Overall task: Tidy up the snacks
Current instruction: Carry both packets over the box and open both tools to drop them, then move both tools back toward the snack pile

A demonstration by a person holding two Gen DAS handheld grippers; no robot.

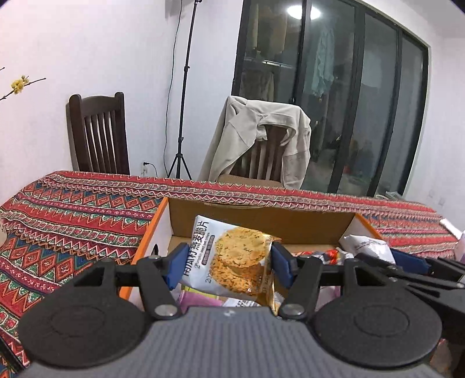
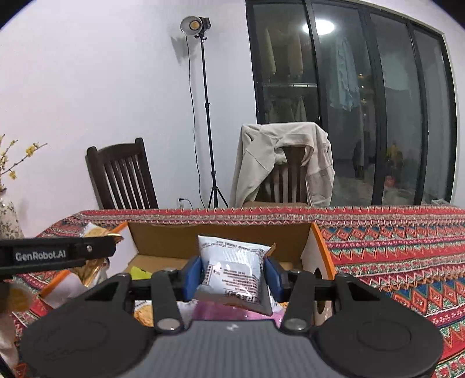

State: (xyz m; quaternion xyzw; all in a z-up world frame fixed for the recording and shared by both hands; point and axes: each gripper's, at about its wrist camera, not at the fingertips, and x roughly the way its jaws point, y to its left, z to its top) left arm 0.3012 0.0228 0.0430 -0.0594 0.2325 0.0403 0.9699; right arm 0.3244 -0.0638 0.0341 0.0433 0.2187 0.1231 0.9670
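two chairs [image 1: 98,133] stand beyond the box [image 1: 261,210]; packets [image 1: 328,254] inside.

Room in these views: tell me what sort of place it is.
Probably a home dining room. A table under a patterned cloth, wooden chairs, one with a jacket draped over it, and glass doors with laundry hanging behind. A studio light suggests staged recording.
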